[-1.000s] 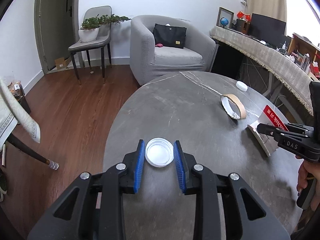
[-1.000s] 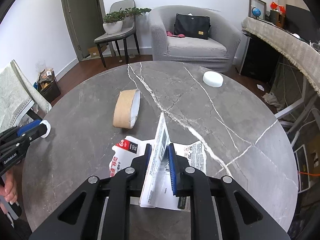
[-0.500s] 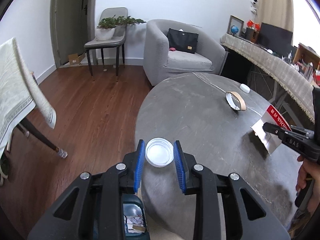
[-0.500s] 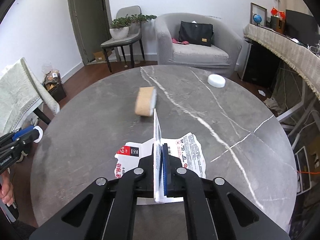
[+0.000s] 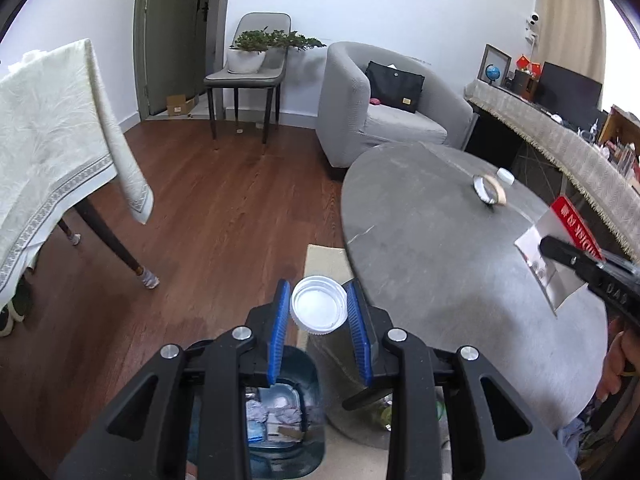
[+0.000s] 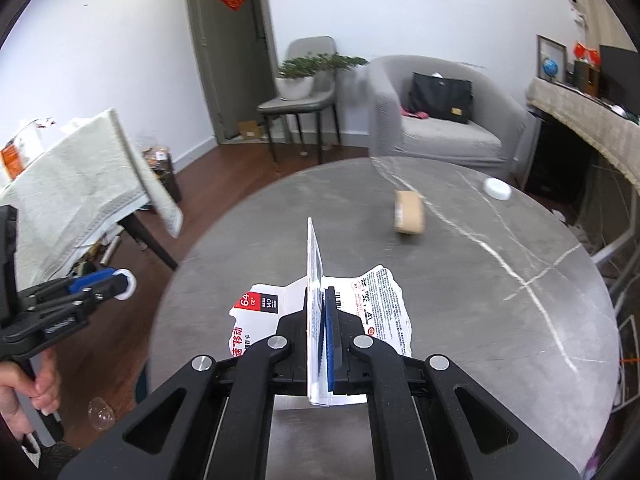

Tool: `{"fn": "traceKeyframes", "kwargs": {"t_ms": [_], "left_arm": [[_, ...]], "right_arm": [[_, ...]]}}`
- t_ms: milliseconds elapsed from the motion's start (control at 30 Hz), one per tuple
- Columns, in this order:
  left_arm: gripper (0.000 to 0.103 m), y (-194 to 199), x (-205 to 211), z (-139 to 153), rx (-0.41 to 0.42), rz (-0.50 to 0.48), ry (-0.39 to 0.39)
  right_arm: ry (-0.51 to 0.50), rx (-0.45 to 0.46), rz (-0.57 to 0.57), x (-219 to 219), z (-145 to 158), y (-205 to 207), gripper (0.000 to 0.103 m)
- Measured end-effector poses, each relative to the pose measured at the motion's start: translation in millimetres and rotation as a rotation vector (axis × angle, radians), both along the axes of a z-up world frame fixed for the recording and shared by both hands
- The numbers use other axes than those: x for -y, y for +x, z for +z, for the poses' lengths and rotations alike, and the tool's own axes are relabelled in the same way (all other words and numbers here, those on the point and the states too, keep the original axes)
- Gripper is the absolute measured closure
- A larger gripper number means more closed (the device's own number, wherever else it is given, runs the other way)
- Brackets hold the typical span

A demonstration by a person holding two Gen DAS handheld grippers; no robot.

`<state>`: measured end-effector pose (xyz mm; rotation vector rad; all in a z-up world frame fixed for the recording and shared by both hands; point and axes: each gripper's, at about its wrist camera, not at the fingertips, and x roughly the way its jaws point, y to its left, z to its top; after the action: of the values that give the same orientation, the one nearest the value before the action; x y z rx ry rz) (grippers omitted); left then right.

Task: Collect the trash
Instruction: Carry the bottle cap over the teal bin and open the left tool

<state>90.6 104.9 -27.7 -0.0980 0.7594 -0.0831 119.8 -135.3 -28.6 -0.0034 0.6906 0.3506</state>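
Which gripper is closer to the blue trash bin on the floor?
Left. The left gripper, holding a white lid, hangs just above the trash bin. The right gripper, clamping a torn package, is over the table.

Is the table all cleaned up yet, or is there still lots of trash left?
Not yet. The blue trash bin beside the grey marble table already has scraps inside. The left gripper grips a white plastic lid over the floor, above the bin. The right gripper pinches a torn white-and-red card package. On the table remain a brown tape roll and a small white cap.
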Motion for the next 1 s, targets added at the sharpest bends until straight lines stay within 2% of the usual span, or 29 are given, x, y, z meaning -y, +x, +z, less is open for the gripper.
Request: {"fn": "traceKeyframes", "kwargs": {"t_ms": [333,567,767,1000], "left_arm": [[0.071,-21,-41,-37,-0.084,0.05,0.052],[0.071,-16,-71,-66,-0.187,0.095,0.01],[0.071,-10,-86,-99,-0.287,0.104,0.034],[0.07,-11,-102,-138,-0.41,0.067,-0.034]], "right_arm": [[0.042,0.034,0.116,-55,9,-28,0.099],[0.027,0.029,0.2,-98,5,-36,0.099],[0.038,0.029,0.249,-126,7,-34,0.099],[0.03,0.014,0.307,-166,3,-34,0.099]]}}
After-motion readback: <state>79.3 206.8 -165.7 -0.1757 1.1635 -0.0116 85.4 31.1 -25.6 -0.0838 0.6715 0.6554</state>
